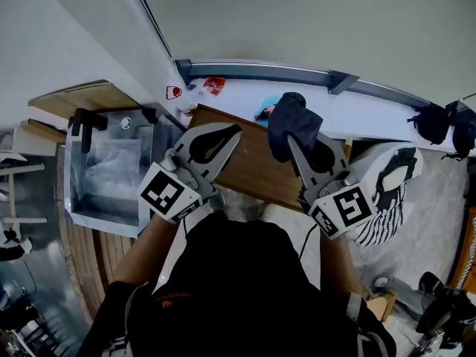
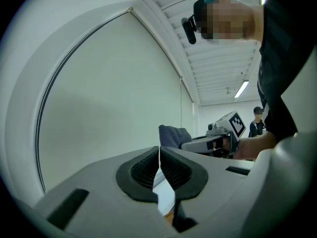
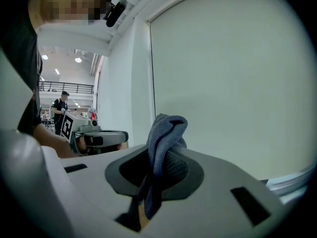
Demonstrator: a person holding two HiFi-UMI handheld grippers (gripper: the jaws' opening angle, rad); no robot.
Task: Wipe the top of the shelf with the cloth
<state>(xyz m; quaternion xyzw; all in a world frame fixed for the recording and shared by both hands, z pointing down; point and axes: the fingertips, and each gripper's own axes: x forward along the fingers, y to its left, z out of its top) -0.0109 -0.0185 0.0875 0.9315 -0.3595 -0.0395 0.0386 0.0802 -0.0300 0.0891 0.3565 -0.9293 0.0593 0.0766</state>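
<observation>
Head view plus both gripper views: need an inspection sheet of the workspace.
Surface: wooden shelf top, bare where it shows; its near edge is hidden by the person.
Job's things: dark blue cloth, bunched, held over the shelf top; contact cannot be told.
Clutter: small red items on the white ledge behind the shelf.
Grippers: left gripper shut, empty; right gripper shut on the cloth.
Cables: thin dark line below the right gripper, possibly a cable.
Surroundings: metal bin at left; black bags and a striped bag at right.
</observation>
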